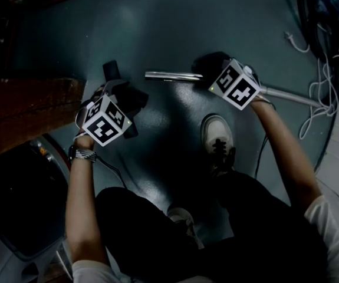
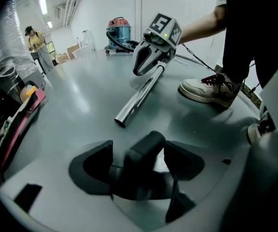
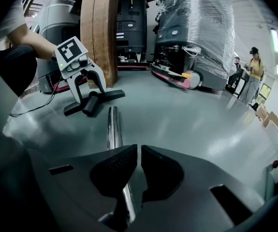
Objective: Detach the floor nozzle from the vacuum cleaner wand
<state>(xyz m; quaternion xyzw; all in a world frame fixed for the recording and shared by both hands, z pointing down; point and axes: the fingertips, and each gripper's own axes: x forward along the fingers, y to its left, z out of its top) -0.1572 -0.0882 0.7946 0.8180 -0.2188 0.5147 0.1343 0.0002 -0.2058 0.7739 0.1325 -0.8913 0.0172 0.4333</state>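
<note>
Left gripper view: left gripper (image 2: 139, 166) stood with jaws spread wide astride the floor nozzle's (image 2: 146, 146) black neck, pads not pressing it. Beyond lay the chrome wand (image 2: 138, 99), open end apart from the nozzle; farther along, right gripper (image 2: 146, 64) clamped it

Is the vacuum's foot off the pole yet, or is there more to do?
Done, it seems: the wand ends in an open tube, lying apart from the nozzle. In hand: the right tongs are shut on the wand, and the left tongs stand open around the nozzle's neck. Left: probably only pulling the left tongs away and laying the wand down.
</note>
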